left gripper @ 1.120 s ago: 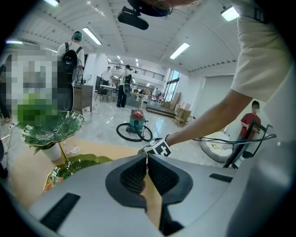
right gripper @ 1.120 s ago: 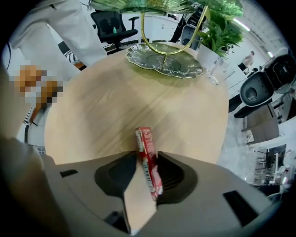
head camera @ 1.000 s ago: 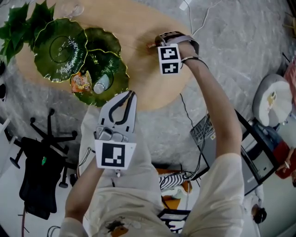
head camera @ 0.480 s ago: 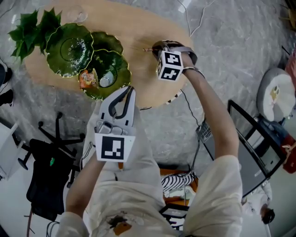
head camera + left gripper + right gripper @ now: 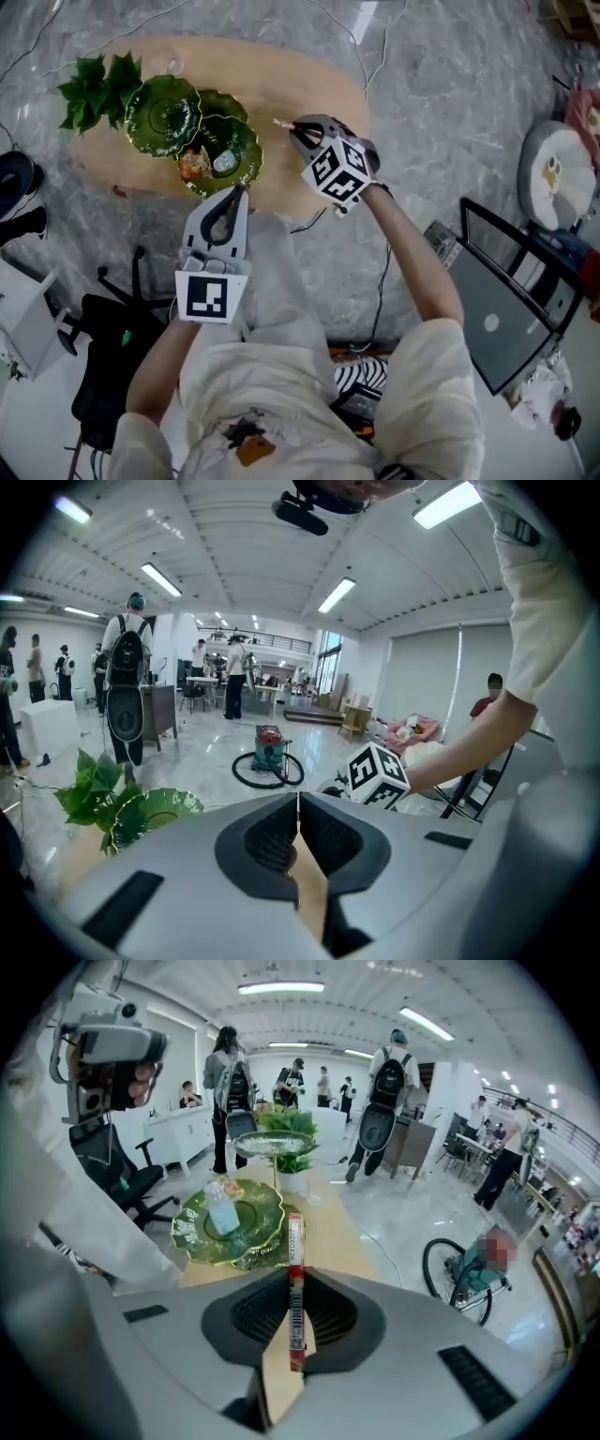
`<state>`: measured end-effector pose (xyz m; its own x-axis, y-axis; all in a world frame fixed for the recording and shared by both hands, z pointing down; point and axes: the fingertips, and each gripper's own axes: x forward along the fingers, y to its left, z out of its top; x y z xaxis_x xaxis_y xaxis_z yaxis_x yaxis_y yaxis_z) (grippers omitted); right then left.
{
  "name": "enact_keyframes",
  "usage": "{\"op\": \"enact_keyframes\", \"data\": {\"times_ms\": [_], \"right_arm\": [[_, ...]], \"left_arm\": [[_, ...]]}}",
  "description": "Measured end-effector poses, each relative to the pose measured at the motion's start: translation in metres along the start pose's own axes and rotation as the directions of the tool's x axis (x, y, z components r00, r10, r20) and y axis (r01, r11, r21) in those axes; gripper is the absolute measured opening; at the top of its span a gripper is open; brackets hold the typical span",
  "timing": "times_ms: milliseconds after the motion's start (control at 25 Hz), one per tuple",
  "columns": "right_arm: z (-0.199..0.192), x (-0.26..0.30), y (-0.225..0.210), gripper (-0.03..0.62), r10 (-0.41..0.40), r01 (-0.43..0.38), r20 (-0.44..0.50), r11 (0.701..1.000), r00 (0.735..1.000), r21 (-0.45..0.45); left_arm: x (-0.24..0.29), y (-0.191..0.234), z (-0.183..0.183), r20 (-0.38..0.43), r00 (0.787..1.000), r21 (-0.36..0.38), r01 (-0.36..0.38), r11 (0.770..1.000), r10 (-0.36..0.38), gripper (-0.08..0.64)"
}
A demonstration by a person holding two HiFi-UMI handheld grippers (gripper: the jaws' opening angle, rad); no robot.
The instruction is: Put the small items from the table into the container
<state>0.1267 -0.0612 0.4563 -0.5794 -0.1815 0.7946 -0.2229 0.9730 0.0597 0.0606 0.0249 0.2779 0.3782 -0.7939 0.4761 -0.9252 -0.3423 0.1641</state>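
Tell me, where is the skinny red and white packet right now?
The packet is pinched between the right tongs, at the middle of the right gripper view, over the wooden table with the green leaf dishes just beyond on the left.

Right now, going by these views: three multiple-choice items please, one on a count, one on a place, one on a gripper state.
1. How many green leaf-shaped dishes stand on the oval wooden table? A) one B) two C) three
2. Where is the thin red-and-white stick packet? A) in a dish B) between the right gripper's jaws C) lying on the table
3. The left gripper's jaws are: A) shut, empty B) wide open C) shut on a dish
Answers: C, the head view shows three; B, its jaws clamp the packet; A, the pads meet with nothing between.
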Motion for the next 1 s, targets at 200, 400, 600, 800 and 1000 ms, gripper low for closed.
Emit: {"op": "enact_keyframes", "data": {"times_ms": [200,400,600,800,1000], "right_arm": [[0.031,-0.053,0.026,0.048,-0.094,0.080,0.089,0.985,0.992,0.156],[0.063,-0.093,0.065,0.048,-0.124,0.084,0.154,0.967,0.980,0.241],[0.090,-0.118,0.094,0.048,-0.120,0.068,0.194,0.964,0.974,0.255],[0.107,-0.122,0.118,0.048,-0.098,0.051,0.182,0.968,0.978,0.246],[0.137,-0.114,0.141,0.048,-0.074,0.030,0.185,0.973,0.980,0.230]], "left_arm": [[-0.031,0.000,0.033,0.032,0.999,-0.017,-0.010,1.000,0.011,0.009],[-0.060,-0.006,0.057,0.077,0.997,-0.029,-0.006,1.000,0.008,0.009],[-0.078,-0.012,0.066,0.089,0.996,-0.031,0.002,1.000,0.001,0.009],[-0.090,-0.015,0.071,0.085,0.996,-0.020,0.026,0.999,-0.024,0.009],[-0.105,0.002,0.069,0.077,0.996,-0.015,0.042,0.999,-0.040,0.009]]}}
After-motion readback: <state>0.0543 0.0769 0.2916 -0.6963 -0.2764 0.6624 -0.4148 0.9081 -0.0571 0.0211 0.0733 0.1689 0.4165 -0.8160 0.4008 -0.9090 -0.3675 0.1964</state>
